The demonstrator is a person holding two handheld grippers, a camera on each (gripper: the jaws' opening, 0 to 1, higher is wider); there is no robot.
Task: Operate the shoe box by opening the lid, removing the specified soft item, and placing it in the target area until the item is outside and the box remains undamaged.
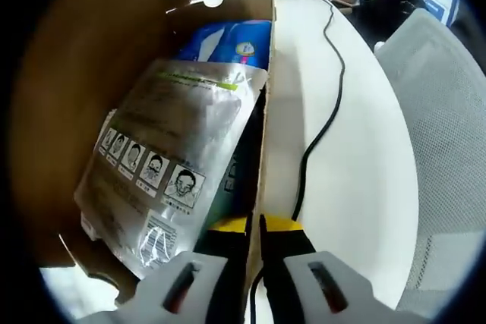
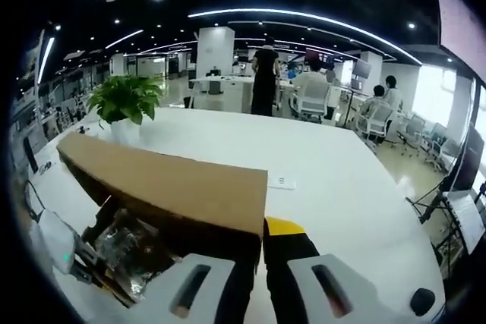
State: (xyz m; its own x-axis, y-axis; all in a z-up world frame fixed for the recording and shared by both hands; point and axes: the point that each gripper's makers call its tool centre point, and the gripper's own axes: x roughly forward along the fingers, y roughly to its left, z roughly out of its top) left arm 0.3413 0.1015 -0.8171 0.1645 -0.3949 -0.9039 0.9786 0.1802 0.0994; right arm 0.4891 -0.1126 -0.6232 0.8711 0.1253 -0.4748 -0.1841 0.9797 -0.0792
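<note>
Closest to my left gripper (image 1: 254, 225), the two yellow-tipped jaws are clenched on the thin side wall of the shoe box (image 1: 264, 149), one jaw inside and one outside. Just past them, inside the box, a silvery mask packet (image 1: 171, 165) lies tilted, with a row of face drawings along its lower edge; beyond it sits a blue packet (image 1: 231, 43). Beside the box a black cable (image 1: 326, 104) runs away across the white table (image 1: 357, 172).

On my right gripper (image 2: 261, 244), the jaws are clamped on the edge of the raised cardboard lid (image 2: 163, 184). Farther back on the table stands a potted plant (image 2: 125, 104), and people sit and stand at desks beyond.
</note>
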